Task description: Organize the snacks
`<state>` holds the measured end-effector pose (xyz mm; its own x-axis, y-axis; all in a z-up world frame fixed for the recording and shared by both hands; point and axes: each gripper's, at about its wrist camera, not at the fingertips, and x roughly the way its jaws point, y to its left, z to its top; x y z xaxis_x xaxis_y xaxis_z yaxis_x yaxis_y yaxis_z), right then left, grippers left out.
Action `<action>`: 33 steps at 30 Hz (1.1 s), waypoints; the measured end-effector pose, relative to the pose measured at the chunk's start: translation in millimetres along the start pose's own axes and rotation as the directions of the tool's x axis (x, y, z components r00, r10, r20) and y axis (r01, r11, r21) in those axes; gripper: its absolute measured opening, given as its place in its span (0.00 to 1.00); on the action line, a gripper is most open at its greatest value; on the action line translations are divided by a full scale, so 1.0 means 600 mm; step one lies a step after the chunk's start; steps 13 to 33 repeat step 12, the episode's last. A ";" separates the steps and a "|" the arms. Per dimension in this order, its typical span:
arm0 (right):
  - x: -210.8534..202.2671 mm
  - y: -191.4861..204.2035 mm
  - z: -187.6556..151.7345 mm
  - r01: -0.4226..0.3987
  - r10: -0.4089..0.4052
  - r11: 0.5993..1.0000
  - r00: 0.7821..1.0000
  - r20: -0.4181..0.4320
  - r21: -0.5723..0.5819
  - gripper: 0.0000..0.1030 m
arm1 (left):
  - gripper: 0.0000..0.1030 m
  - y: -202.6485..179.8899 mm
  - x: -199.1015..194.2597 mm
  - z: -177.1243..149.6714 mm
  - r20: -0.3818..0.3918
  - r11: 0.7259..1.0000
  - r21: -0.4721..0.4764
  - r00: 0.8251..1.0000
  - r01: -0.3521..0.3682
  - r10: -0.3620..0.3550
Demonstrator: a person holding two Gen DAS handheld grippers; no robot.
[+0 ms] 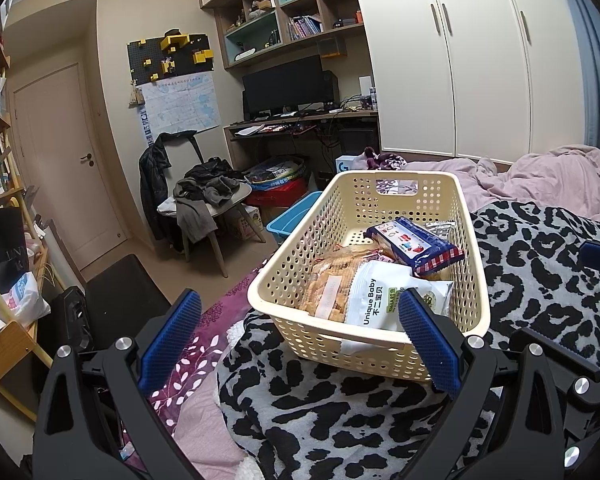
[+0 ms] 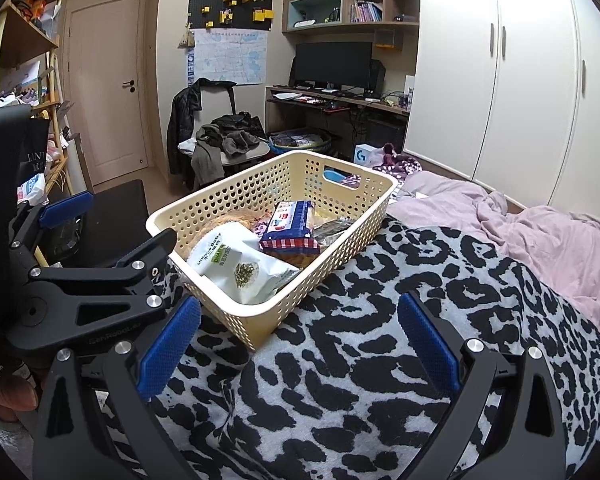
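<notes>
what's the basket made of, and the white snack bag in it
The basket looks like moulded cream plastic with a matte finish: rigid walls with regular punched holes and a cut-out handle. The white snack bag looks like plastic film, slightly glossy, with crinkles and printed lettering.

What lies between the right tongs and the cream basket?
Only bare leopard-print blanket lies between the right tongs and the cream basket, as the right wrist view shows.

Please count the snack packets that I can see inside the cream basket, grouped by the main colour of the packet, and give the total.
In the cream basket:
White packet: 1
Blue packet with checked edge: 1
Clear bag of golden crackers: 1
Dark/silvery packet, partly hidden: 1
Total: 4 visible; more could lie underneath.
</notes>
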<state>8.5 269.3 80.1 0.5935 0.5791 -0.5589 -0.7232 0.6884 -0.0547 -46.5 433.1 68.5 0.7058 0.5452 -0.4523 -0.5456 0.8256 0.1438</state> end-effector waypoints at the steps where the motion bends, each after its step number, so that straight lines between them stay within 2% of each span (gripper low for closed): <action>1: 0.000 0.000 0.000 -0.001 0.001 1.000 1.000 0.000 -0.002 0.95 | 0.98 0.000 0.000 0.000 0.000 1.000 -0.001 1.000 0.000 0.000; 33: -0.002 -0.006 -0.001 0.013 -0.013 1.000 1.000 -0.021 0.012 0.95 | 0.98 0.003 0.001 -0.002 0.002 1.000 0.005 1.000 -0.005 0.005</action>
